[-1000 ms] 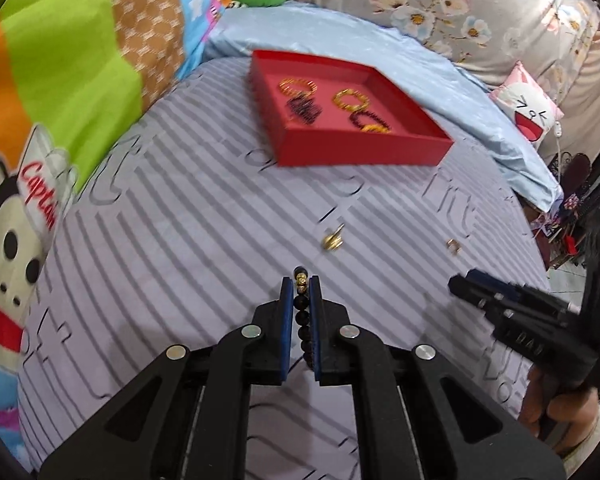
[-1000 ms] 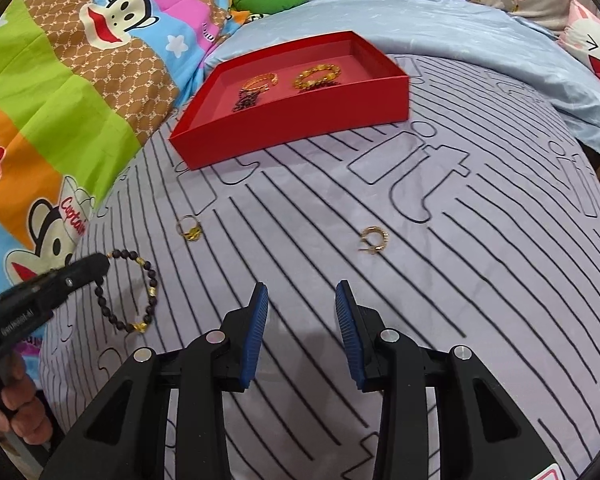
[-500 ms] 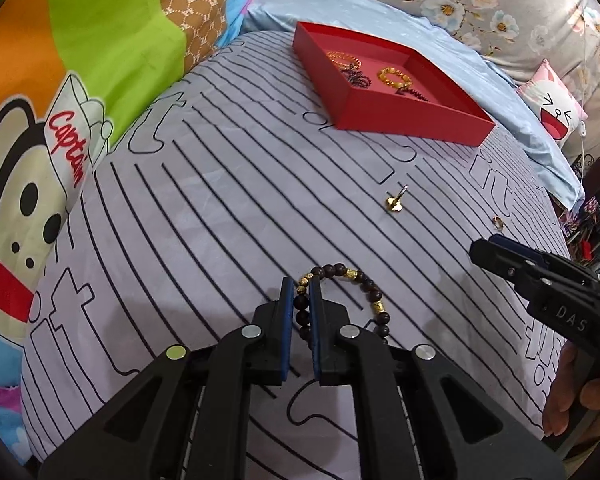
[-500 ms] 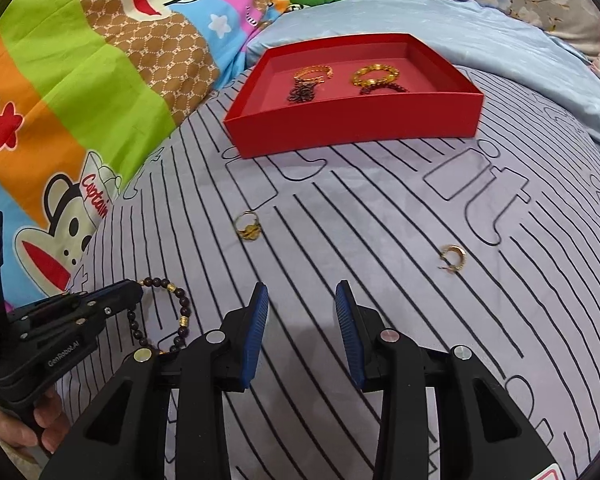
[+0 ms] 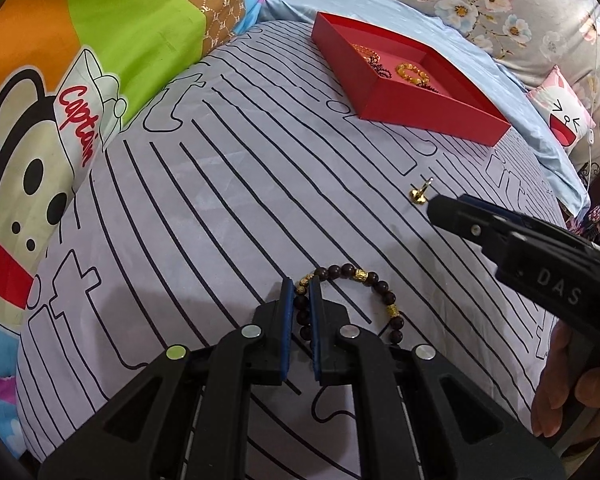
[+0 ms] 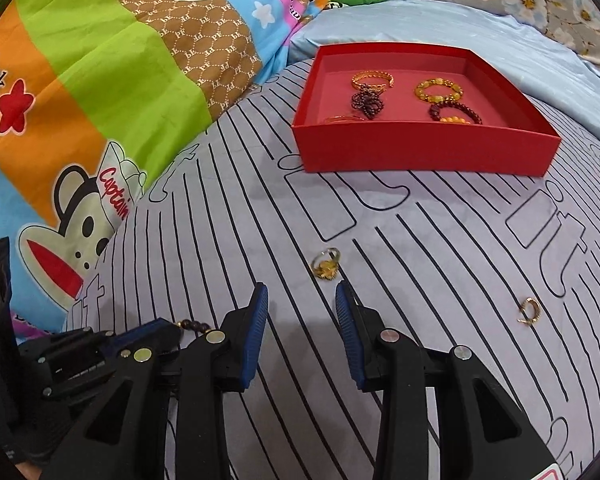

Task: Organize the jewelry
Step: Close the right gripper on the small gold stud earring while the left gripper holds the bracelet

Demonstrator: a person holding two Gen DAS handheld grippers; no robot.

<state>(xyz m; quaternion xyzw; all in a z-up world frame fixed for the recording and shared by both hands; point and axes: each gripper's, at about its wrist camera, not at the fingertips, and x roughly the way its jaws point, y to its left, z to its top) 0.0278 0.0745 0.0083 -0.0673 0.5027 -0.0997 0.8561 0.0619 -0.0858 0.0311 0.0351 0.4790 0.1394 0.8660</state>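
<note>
Beaded bracelet (image 5: 354, 292) lies on the striped sheet (image 5: 220, 208), one side pinched betw. the closed fingers of our left gripper (image 5: 301, 300). Gold ring (image 6: 326, 265) sits just ahead of our right gripper (image 6: 301, 316), jaws spread, nothing held. Gold earring (image 6: 529, 310) lies well to the right. Red tray (image 6: 420, 152) w/ several bracelets sits farther back.
</note>
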